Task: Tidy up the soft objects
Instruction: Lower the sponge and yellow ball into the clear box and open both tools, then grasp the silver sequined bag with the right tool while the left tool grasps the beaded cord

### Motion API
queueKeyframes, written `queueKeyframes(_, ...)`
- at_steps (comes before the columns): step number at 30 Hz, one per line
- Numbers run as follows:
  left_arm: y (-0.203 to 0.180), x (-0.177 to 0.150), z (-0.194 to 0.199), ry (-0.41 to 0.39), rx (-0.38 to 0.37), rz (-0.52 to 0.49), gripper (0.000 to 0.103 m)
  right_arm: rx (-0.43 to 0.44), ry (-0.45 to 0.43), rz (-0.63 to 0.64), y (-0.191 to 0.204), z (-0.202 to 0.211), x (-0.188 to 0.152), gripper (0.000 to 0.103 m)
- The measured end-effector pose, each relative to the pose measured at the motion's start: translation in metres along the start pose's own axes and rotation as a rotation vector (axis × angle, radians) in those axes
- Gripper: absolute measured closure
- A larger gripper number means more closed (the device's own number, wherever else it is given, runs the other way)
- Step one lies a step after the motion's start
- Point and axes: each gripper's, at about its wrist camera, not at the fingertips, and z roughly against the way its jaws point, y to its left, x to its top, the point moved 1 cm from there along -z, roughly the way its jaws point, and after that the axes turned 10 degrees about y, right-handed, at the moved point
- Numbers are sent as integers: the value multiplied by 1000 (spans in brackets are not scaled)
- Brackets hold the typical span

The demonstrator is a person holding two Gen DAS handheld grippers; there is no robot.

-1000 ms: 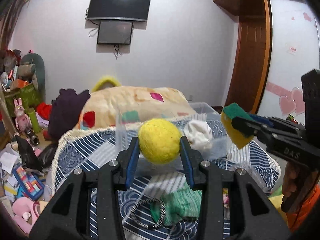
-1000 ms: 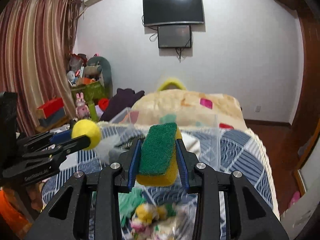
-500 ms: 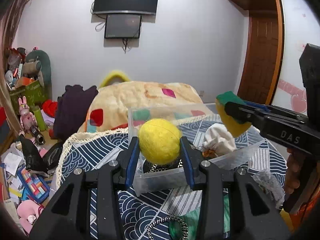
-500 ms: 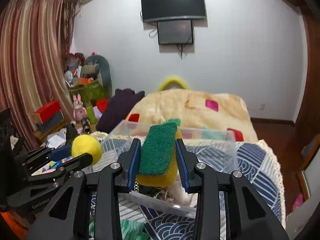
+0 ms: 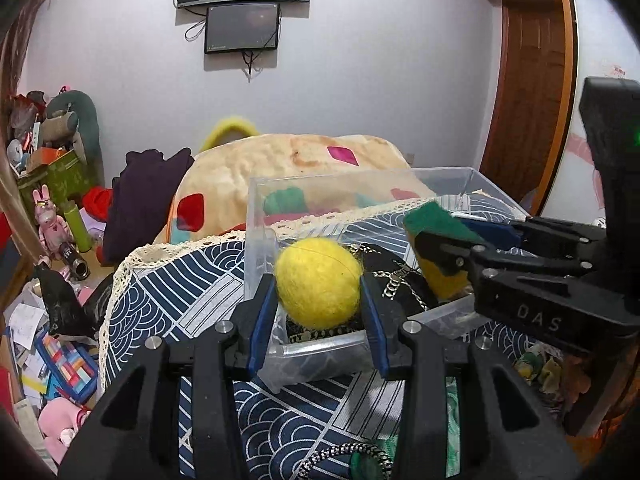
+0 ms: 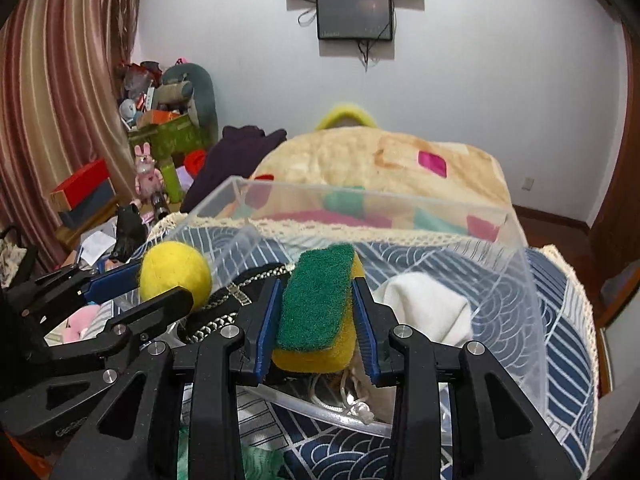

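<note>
Both closer to bin (image 6: 516,280) | sponge (image 6: 320,304) long axis fwd, green up

The sponge (image 5: 438,240) is partly hidden behind the right gripper (image 5: 444,254); the bin (image 6: 516,280) contents are partly covered.

Counted, approx. as seen:

- 2 grippers: left gripper (image 5: 319,294) and right gripper (image 6: 316,314), each w/ 2 fingers.
- 1 yellow ball (image 5: 319,283), in the left one.
- 1 sponge (image 6: 317,310), green top and yellow bottom, in the right one.
- 1 clear plastic box (image 6: 520,280) on the bed.
- Inside the box: 1 white cloth (image 6: 430,306) and 1 black item with chain (image 5: 394,276); other small things there are too hidden to count.
- 2 screens (image 6: 353,16) on the wall, one above the other.
- 1 pink rabbit toy (image 6: 147,170) on the floor side.
- 1 patterned blanket (image 5: 296,160).
</note>
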Motion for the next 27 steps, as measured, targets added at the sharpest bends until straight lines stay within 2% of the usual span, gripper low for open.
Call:
queueKeyframes(6,-1,0,3,3,-9,-8,58,-4,35,9,3,-3,0,66)
queueKeyframes(8,-2,0,4,3,-8,-6,51,-8,42,18,5,-2,-1,52)
queueKeyframes(9,-1,0,5,5,-15,-3,51,-13,40,22,5,-1,0,49)
queueKeyframes(11,-3,0,7,5,-17,-3,49,-40,24,29,6,2,0,46)
queueKeyframes(14,-3,1,12,-5,-10,-4,49,-30,16,30,6,7,1,45)
queueKeyframes(18,-4,2,27,-31,-16,-4,47,-31,-34,31,5,26,1,44)
queueKeyframes(27,-10,-7,74,-99,-38,-14,27,-47,-177,22,-3,86,-11,38)
